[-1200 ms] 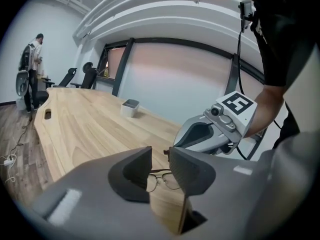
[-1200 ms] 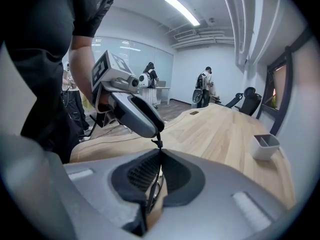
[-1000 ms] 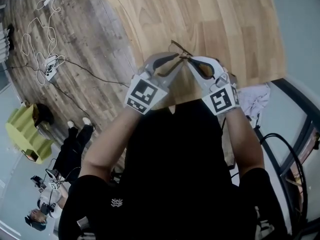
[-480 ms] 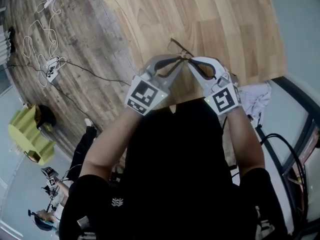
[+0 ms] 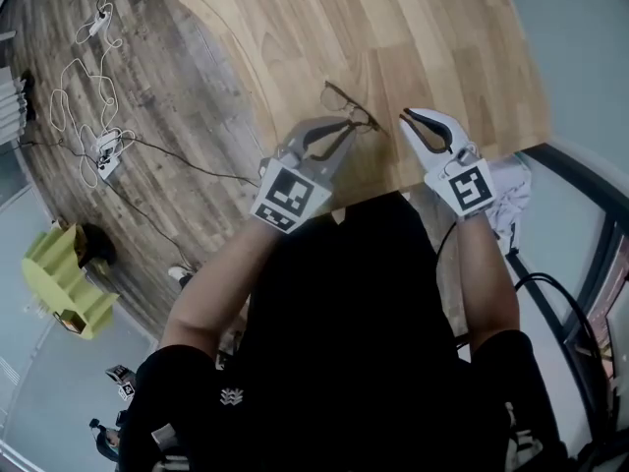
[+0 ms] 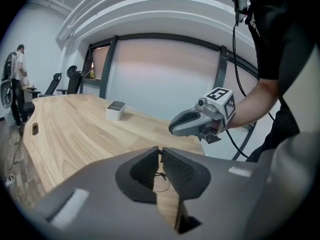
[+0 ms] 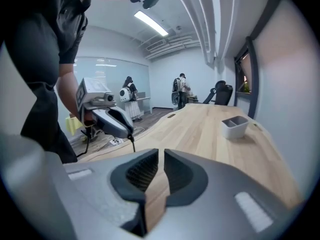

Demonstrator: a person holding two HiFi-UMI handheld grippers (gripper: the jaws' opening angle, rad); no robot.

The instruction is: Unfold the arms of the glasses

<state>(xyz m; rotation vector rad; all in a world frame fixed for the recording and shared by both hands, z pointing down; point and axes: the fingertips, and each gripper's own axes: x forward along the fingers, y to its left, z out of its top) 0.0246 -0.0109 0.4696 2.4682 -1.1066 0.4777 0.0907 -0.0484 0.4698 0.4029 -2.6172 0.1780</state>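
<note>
- Glasses [image 5: 346,109]: thin dark wire frame. Judged very light, springy and easily bent, with fragile lenses and small hinges.
- Handling judgement: wire this fine can slip or twist in ribbed pads. Best hold is on the front frame close to a hinge, keeping off the lenses. The free arm should be swung out by its tip with little force.
- Left gripper [image 6: 160,153]: jaws have just been closing and now stand nearly together, pinching a thin part of the glasses at the very tips.
- Position: the glasses sit at the left gripper's tips. One lens rim shows just beyond them and a thin dark arm hangs below.
- Wooden table [image 5: 442,28]: lies beneath the left gripper. Whether the glasses touch it I cannot tell.
- Right gripper [image 7: 161,154]: stands to the right of the left gripper, apart from the glasses. Its jaws are drawn to a narrow slit with nothing between them.
</note>
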